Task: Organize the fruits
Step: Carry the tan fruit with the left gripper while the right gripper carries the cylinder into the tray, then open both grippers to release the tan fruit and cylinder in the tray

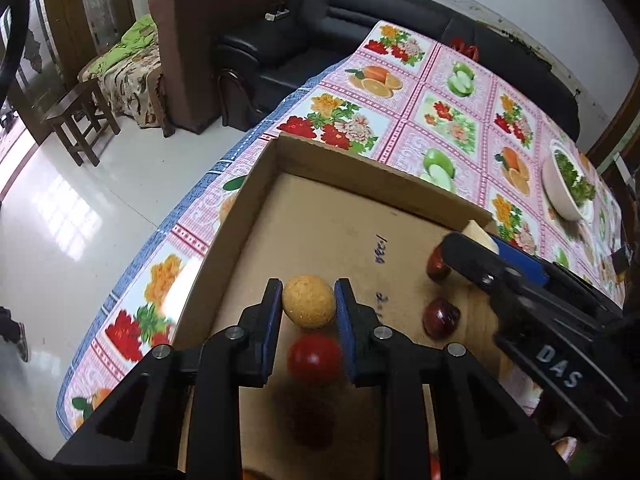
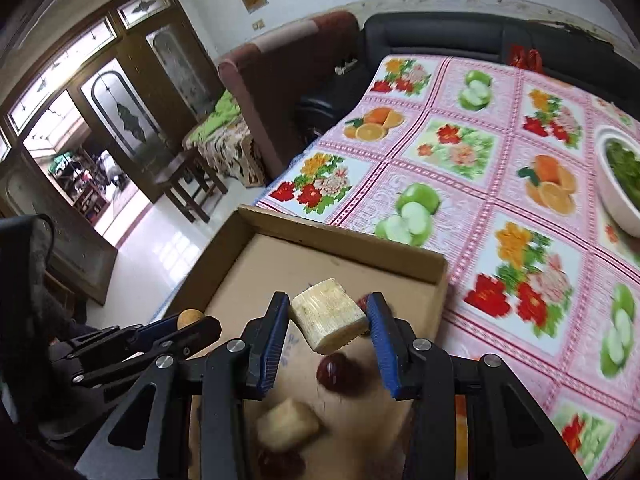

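Observation:
Over a shallow cardboard box (image 1: pixel 344 184) my left gripper (image 1: pixel 308 300) is shut on a small tan round fruit (image 1: pixel 309 301). Below it in the box lies a red round fruit (image 1: pixel 315 358). Two dark red fruits (image 1: pixel 441 317) (image 1: pixel 437 268) lie further right. My right gripper (image 2: pixel 329 318) is shut on a pale cut chunk (image 2: pixel 328 319) held above the box (image 2: pixel 340 240). Under it lie a dark red fruit (image 2: pixel 338 372) and another pale chunk (image 2: pixel 287 424). The right gripper (image 1: pixel 472 248) shows at the right of the left wrist view, the left gripper (image 2: pixel 188 320) at the left of the right wrist view.
The box sits at the near left corner of a table with a pink fruit-and-flower cloth (image 2: pixel 500 184). A white bowl of greens (image 2: pixel 620 176) stands at the right. Black sofa (image 1: pixel 320 28), brown armchair (image 1: pixel 208 32) and a wooden stool (image 1: pixel 80 120) lie beyond the table edge.

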`<state>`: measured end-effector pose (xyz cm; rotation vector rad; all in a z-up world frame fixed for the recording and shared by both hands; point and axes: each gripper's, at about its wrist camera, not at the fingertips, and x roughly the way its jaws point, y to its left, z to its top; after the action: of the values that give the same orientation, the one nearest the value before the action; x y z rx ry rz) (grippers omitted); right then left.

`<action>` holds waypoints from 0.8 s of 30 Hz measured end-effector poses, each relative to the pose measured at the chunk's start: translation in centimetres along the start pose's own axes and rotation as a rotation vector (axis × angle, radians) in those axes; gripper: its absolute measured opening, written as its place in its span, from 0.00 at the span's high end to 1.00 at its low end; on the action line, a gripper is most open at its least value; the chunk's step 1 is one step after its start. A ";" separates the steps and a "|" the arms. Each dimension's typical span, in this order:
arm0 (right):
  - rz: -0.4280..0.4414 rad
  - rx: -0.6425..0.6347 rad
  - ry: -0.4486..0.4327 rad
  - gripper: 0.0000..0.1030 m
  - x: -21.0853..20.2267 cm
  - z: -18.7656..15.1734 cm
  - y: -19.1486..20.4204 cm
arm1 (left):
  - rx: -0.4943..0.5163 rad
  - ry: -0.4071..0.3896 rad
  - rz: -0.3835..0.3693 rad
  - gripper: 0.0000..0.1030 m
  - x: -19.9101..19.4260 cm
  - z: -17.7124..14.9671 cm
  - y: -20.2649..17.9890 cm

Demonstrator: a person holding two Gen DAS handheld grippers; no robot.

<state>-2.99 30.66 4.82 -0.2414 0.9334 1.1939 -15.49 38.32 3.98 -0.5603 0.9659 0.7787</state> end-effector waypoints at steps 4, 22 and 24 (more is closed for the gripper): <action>0.005 0.006 0.029 0.60 2.1 0.9 -0.1 | 0.006 0.017 0.009 0.77 1.2 0.6 -0.2; 0.004 -0.026 0.138 0.59 6.5 1.6 0.1 | 0.009 0.065 0.031 0.75 3.3 0.5 -0.8; 0.002 -0.029 0.147 0.59 6.8 1.6 0.1 | 0.017 0.065 0.034 0.65 3.3 0.4 -1.0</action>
<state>-1.89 36.34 0.92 -0.3553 1.0441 1.2039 -13.40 39.12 1.36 -0.5583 1.0431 0.7860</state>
